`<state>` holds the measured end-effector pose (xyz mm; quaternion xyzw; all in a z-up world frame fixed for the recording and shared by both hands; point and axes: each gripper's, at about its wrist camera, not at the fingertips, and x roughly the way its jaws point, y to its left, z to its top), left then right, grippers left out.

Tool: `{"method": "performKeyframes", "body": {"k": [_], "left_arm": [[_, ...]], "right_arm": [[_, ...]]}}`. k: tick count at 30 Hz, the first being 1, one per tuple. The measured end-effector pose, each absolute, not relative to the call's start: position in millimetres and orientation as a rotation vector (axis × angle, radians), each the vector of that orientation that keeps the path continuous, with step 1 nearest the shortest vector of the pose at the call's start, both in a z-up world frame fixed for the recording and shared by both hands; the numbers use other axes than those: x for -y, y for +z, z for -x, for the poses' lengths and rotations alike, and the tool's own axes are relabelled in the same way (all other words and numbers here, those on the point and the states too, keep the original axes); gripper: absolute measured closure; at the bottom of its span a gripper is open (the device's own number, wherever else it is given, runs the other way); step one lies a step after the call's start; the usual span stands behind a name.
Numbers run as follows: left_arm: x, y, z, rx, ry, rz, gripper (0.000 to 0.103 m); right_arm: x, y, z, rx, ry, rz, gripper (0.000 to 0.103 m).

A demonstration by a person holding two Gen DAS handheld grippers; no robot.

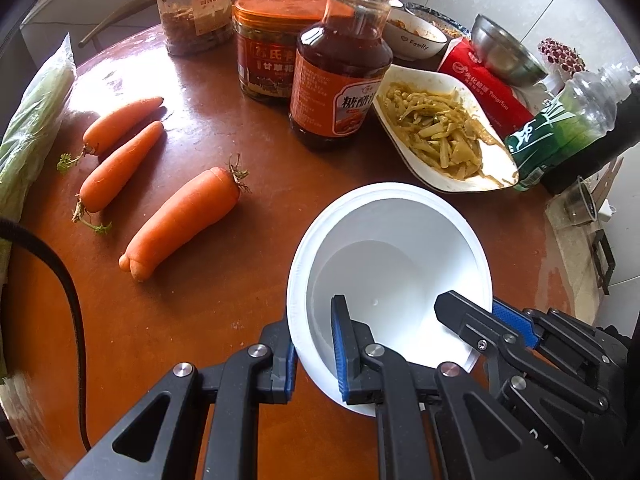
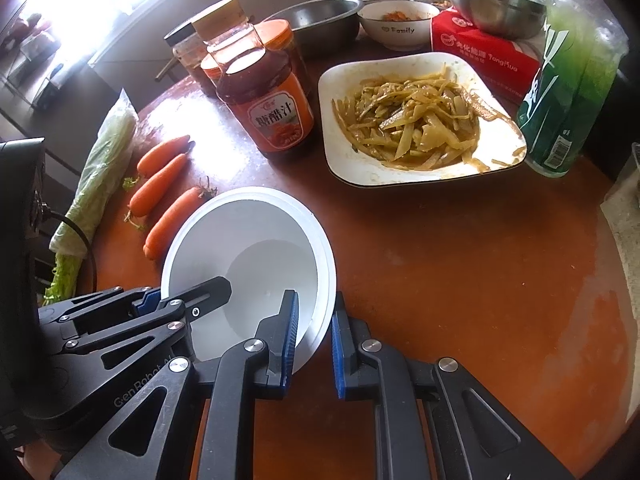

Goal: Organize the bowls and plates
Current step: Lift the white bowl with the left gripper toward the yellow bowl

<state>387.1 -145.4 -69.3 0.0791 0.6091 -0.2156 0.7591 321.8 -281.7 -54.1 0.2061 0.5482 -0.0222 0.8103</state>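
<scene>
A white disposable bowl (image 1: 384, 248) (image 2: 256, 240) is tilted above the round brown table (image 1: 208, 304), held by both grippers. My left gripper (image 1: 314, 320) (image 2: 180, 294) is shut on its near-left rim, one finger inside and one outside. My right gripper (image 2: 314, 300) (image 1: 484, 312) is shut on the opposite rim in the same way. A square white plate (image 1: 420, 74) (image 2: 340, 160) of shredded stir-fry lies behind the bowl. Further back stand a white "Family" bowl (image 1: 416, 40) (image 2: 400, 26) and a steel bowl (image 1: 504, 48) (image 2: 492, 4).
Three carrots (image 1: 184, 220) lie left of the white bowl, beside bagged greens (image 1: 32, 120). A sauce bottle (image 1: 340, 76), two jars (image 1: 272, 44), a red tissue pack (image 1: 488, 84), a green bottle (image 1: 560, 132) and a second steel bowl (image 2: 320, 20) crowd the far side. A black cable (image 1: 68, 280) crosses the left.
</scene>
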Motion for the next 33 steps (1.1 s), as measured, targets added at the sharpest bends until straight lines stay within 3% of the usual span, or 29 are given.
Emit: {"method": "performKeyframes", "body": {"k": [20,33], "left_arm": [[114,33,-295,-1.159,-0.476,-0.186,0.087],[84,49,-221,-1.153,-0.492,-0.196,0.086]], "right_arm": [[248,36,-242,-1.02,-0.02,-0.355,0.087],[214,62,-163,-0.962,0.011,-0.309,0.087]]}}
